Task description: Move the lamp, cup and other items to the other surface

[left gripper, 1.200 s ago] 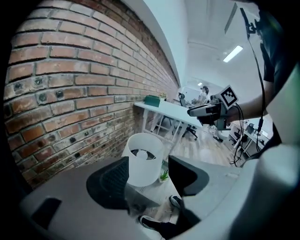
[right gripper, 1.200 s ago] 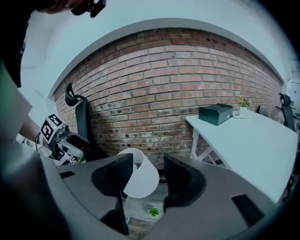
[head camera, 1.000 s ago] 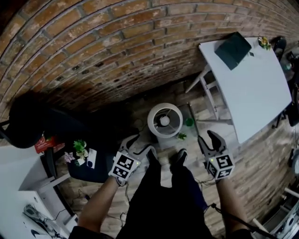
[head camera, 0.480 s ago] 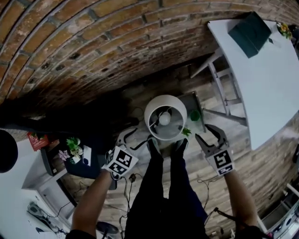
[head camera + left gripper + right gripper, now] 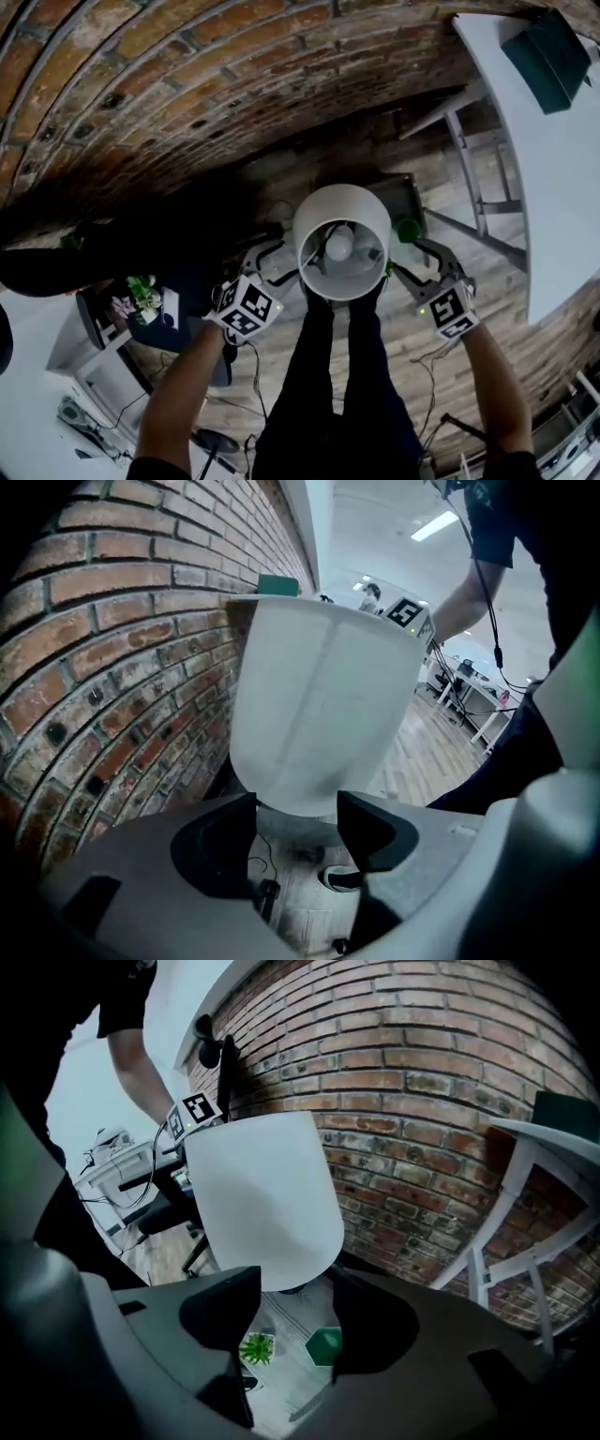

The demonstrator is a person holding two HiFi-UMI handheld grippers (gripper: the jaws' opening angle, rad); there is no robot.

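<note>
**Here: both grippers flank the lamp, neither gripping it**

Head view. The lamp (image 5: 342, 242), seen from above down into its white shade with the bulb in the middle, is at the foot of the brick wall (image 5: 187, 94), just ahead of the person's feet. The shade hides its base. The left gripper (image 5: 274, 264) is just beside the shade on one side and the right gripper (image 5: 410, 258) just beside it on the other. A green cup (image 5: 407, 230) shows next to the shade's right edge, on the low surface (image 5: 401, 195). A white surface (image 5: 562, 178) stands well apart at the upper right, above the wooden floor (image 5: 487, 253), and carries a dark green box (image 5: 548, 56).

Left gripper view. The jaws of the left gripper (image 5: 295, 803) are released and stand wide apart. The lamp (image 5: 319, 705) rises just beyond them, its lower rim above the gap, and no pad presses on it.

Right gripper view. The jaws of the right gripper (image 5: 295, 1288) are opening, with nothing pressed between them. The lamp (image 5: 262, 1194) stands just beyond the tips. Through the gap, lower down, the cup (image 5: 325, 1344) and a small potted plant (image 5: 255, 1347) sit side by side on the low surface (image 5: 281, 1321), apart from each other.
</note>
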